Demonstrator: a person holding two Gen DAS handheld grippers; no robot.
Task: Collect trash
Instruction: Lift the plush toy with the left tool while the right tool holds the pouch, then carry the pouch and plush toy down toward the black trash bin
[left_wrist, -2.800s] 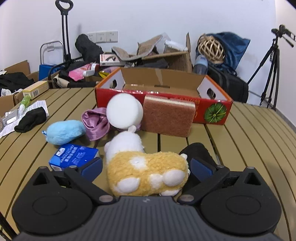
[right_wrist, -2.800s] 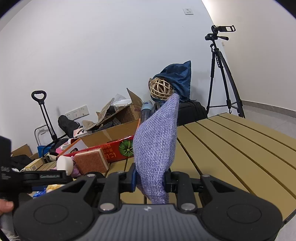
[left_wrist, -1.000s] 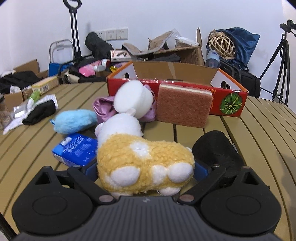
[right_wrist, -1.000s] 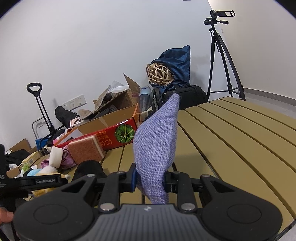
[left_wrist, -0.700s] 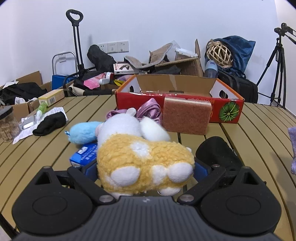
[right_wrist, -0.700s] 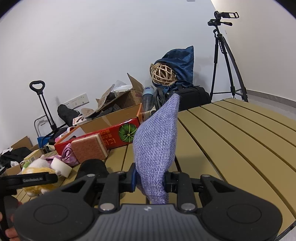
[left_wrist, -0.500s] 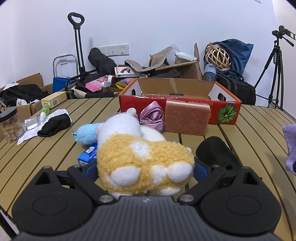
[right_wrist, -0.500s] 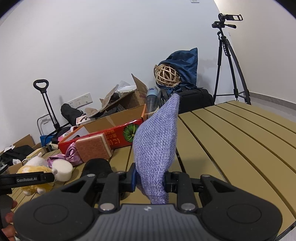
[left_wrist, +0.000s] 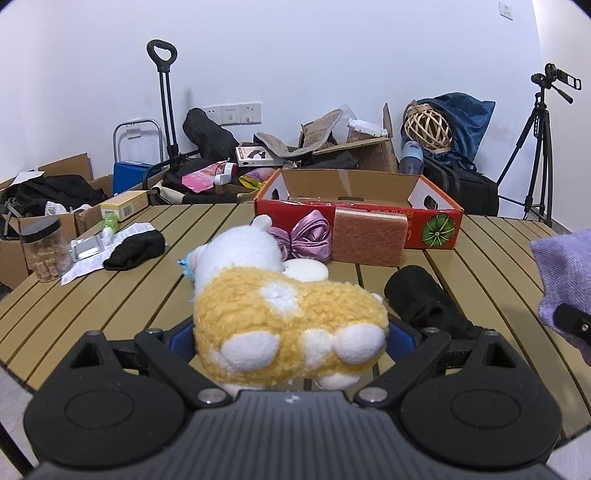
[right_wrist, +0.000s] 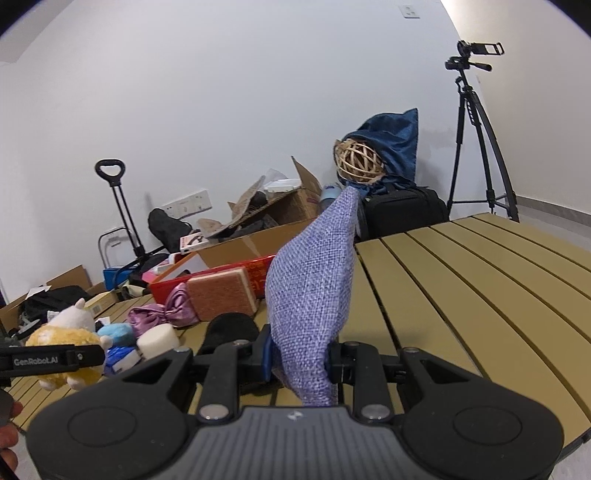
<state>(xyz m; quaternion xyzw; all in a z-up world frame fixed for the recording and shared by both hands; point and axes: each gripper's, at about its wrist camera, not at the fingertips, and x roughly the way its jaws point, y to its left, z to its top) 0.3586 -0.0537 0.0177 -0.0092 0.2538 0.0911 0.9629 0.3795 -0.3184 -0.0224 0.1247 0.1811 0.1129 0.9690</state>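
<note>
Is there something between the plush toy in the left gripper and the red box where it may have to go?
Yes. The plush toy is shut in the left gripper. Between it and the red box lie a white sponge, a pink bow and a brown scouring pad that leans on the box front. Lifting over them seems wise.

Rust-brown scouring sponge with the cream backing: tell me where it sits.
The rust-brown scouring sponge stands on edge on the slatted wooden table, leaning against the red cardboard box, right beside the shiny pink satin bow.
</note>
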